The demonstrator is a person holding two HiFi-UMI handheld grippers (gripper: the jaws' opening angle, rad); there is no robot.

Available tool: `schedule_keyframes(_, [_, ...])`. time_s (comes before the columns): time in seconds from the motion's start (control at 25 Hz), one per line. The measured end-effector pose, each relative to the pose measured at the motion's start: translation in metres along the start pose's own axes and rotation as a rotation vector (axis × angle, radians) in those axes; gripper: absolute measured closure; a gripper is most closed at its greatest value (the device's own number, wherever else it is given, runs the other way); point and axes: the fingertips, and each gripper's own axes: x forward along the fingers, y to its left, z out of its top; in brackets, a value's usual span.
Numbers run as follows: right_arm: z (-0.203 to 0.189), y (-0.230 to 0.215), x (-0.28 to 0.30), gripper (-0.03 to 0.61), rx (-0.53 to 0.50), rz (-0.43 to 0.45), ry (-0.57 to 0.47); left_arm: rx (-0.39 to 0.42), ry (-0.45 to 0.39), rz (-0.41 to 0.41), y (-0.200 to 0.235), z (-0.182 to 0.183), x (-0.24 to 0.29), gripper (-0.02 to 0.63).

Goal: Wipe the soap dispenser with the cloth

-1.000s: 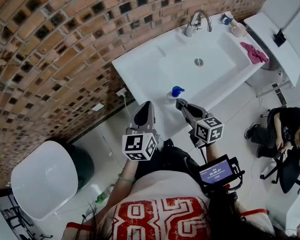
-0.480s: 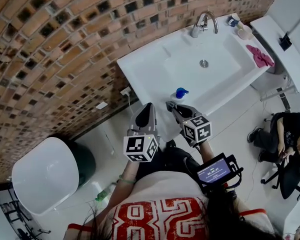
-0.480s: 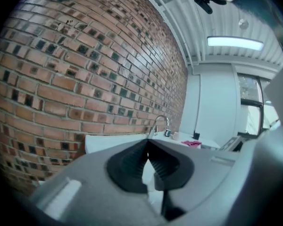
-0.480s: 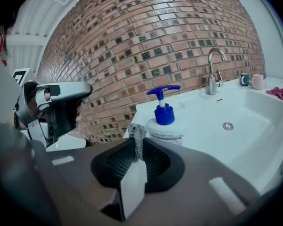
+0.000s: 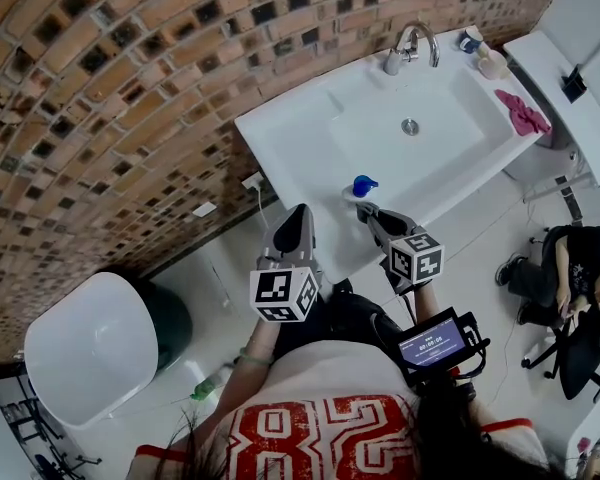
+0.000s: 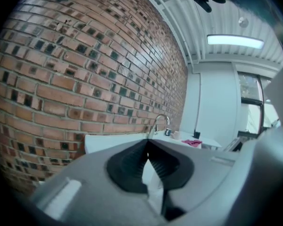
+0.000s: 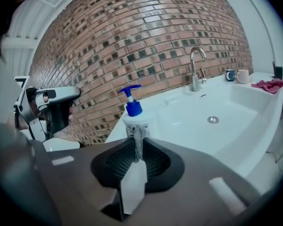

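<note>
The soap dispenser (image 5: 358,186), a white bottle with a blue pump, stands on the near left corner of the white sink (image 5: 290,138). My right gripper (image 5: 366,211) is just short of it, shut on a small grey cloth (image 7: 137,147) that sticks up between its tips. In the right gripper view the soap dispenser (image 7: 133,108) rises directly behind that cloth. My left gripper (image 5: 299,214) hangs beside the right one, in front of the sink's edge, shut with nothing in it; the left gripper (image 6: 147,144) points along the brick wall.
A chrome faucet (image 5: 408,43) and two cups (image 5: 470,40) stand at the sink's back. A pink cloth (image 5: 521,111) lies on the sink's right rim. A toilet (image 5: 90,353) is at the lower left. A person (image 5: 570,258) sits at the right.
My right gripper has swung to the right and now sits directly below the soap dispenser. The left gripper has hardly moved.
</note>
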Motion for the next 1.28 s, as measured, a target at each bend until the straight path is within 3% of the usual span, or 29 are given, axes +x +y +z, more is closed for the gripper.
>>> schedule_keyframes(0.52, [0.001, -0.032, -0.011, 0.528, 0.039, -0.073, -0.013, -0.006, -0.004, 0.016, 0.006, 0.0, 0.003, 0.611])
schedule_keyframes(0.72, [-0.005, -0.01, -0.009, 0.528, 0.012, -0.014, 0.012, -0.01, -0.002, 0.02, 0.006, -0.001, 0.005, 0.61])
schedule_keyframes(0.96, [-0.021, 0.027, 0.019, 0.528, -0.094, 0.074, 0.106, -0.006, 0.004, 0.015, 0.003, -0.003, 0.005, 0.611])
schedule_keyframes(1.28, [-0.016, 0.023, 0.035, 0.528, -0.087, 0.063, 0.123, -0.004, -0.001, 0.053, 0.014, -0.002, -0.003, 0.611])
